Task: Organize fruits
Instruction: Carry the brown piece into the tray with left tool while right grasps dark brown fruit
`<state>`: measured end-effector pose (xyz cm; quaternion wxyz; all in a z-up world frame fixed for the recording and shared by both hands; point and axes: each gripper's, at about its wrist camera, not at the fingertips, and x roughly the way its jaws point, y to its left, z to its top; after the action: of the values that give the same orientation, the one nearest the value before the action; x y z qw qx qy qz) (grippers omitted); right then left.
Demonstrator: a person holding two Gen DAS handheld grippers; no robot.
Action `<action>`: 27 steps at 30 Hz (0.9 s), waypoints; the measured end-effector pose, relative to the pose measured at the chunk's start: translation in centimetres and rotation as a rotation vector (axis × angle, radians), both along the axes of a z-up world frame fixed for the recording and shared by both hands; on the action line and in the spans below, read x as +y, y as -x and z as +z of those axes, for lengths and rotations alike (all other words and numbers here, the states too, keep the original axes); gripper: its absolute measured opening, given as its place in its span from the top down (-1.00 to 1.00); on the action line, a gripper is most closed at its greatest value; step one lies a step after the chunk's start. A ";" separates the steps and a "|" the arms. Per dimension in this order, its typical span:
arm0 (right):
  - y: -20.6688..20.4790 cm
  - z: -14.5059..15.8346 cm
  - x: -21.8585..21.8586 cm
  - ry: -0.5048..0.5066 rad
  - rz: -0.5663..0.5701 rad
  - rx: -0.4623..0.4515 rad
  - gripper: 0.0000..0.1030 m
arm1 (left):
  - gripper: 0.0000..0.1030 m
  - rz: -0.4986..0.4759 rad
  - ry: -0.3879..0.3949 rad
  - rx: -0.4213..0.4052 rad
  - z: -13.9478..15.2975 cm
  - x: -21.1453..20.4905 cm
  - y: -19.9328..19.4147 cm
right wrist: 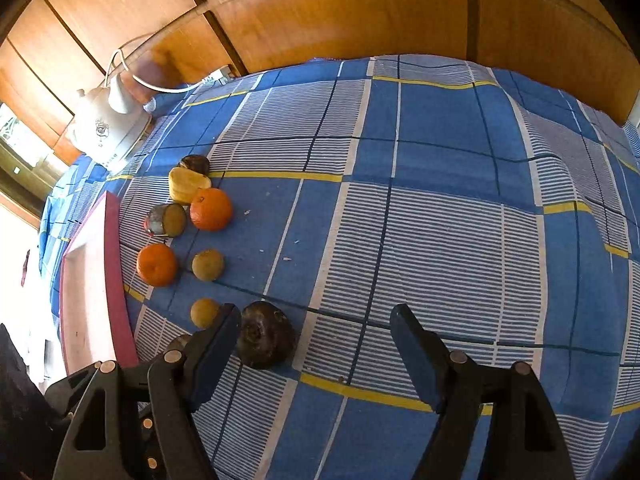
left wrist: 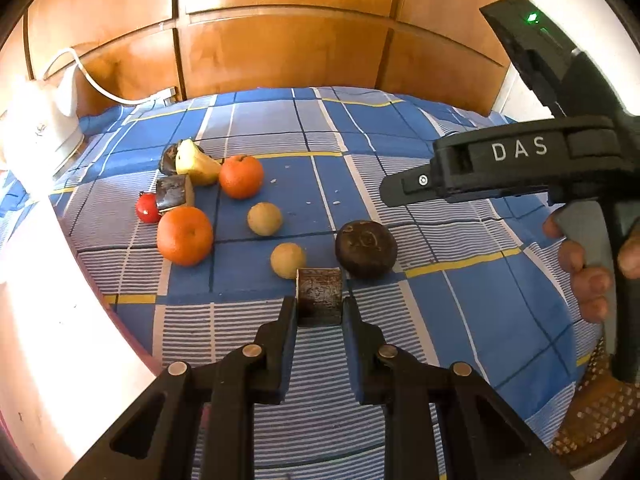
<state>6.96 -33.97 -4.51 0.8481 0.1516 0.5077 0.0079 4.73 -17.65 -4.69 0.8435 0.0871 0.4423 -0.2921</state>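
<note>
Two grippers: left gripper (left wrist: 320,312) clamps brown cut piece (left wrist: 320,294), lower centre, for sorting; right gripper (right wrist: 316,344) gapes empty beside dark round fruit (right wrist: 266,334).

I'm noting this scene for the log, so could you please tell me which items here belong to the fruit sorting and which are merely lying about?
Job items:
- two oranges
- two small yellow fruits
- dark round fruit
- dark block in left claw
- red tomato

Lying about:
- white iron
- checked cloth
</note>
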 end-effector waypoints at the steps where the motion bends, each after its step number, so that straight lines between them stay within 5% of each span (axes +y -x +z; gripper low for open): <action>1: 0.0 0.0 0.0 -0.003 0.001 0.000 -0.52 | 0.57 -0.002 0.007 0.002 0.0 0.1 0.1; 18: 0.0 0.1 0.1 -0.060 0.016 -0.010 -0.52 | 0.57 0.011 0.137 0.009 2.3 3.2 1.1; 27: -0.8 -1.4 3.5 -0.011 0.154 0.036 -0.52 | 0.57 0.162 0.181 -0.021 4.9 8.7 0.2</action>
<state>7.72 -30.47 -5.87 0.8348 0.1171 0.5330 0.0733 4.52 -8.99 0.22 0.8734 -0.0226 0.4107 -0.2608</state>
